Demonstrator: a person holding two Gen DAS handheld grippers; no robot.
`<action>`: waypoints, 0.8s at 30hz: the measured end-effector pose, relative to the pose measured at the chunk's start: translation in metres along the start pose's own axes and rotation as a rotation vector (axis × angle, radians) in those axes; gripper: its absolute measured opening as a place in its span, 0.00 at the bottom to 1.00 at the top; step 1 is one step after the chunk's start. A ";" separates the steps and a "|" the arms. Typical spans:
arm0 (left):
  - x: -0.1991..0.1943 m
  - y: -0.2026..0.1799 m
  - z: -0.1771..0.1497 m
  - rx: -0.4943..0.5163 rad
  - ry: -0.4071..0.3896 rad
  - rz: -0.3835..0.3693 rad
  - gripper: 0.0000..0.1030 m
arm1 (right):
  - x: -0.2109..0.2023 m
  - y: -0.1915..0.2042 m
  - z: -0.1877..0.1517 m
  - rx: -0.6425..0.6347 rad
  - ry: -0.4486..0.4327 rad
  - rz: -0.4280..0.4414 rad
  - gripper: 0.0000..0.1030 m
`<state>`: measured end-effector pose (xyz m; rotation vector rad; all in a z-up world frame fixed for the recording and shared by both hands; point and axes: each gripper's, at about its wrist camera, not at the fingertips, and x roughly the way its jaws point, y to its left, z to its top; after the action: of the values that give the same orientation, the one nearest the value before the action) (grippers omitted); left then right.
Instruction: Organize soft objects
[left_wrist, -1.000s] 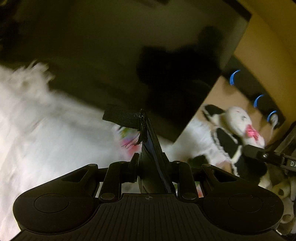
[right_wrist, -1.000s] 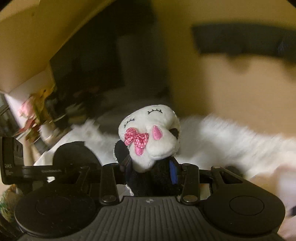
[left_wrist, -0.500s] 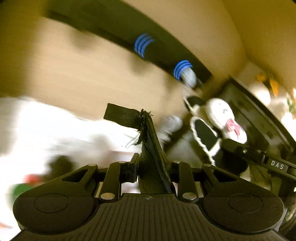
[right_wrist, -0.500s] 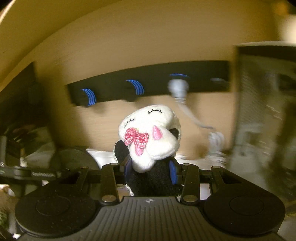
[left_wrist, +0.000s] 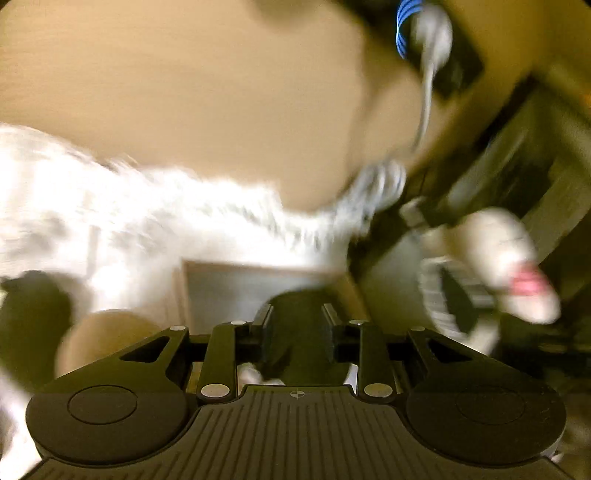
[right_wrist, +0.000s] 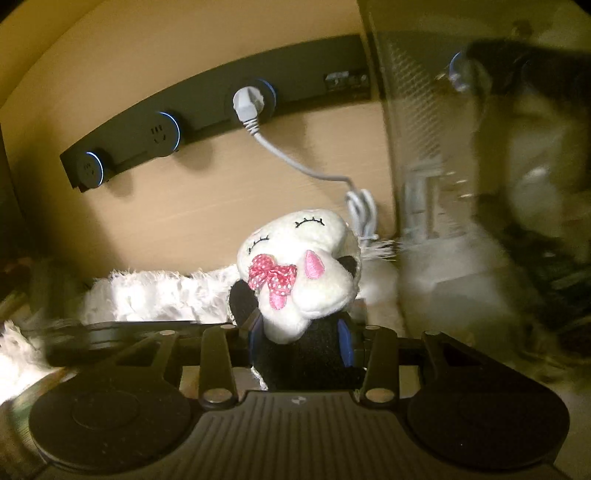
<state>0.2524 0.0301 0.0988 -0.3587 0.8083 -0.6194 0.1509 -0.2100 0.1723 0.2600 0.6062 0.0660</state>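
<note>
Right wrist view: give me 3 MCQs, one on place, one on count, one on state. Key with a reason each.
1. Where is the grey plug seated?
A. in the socket furthest right on the black power strip
B. in the socket furthest left
C. lying on the white fluffy rug

2. How many round blue-ringed sockets show on the strip?
A. one
B. three
C. five

3. What is the right gripper doing?
A. open and empty
B. shut on the plush toy
C. shut on the grey cable

Key:
1 A, the plug fills the socket furthest right and its cable hangs from it.
2 B, two bare sockets plus the plugged one.
3 B, the toy's black body sits clamped between the blue pads, its white head with the pink bow above them.
</note>
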 end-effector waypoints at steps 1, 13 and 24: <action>-0.019 0.003 -0.004 -0.002 -0.037 0.004 0.29 | 0.010 0.003 0.001 -0.006 -0.005 0.010 0.38; -0.217 0.114 -0.145 -0.264 -0.119 0.414 0.29 | 0.159 0.016 -0.070 -0.108 0.292 -0.041 0.40; -0.270 0.179 -0.182 -0.500 -0.197 0.555 0.29 | 0.118 0.039 -0.074 -0.210 0.291 -0.112 0.65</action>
<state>0.0383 0.3276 0.0393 -0.6095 0.8199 0.1451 0.2062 -0.1398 0.0590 0.0116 0.8951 0.0595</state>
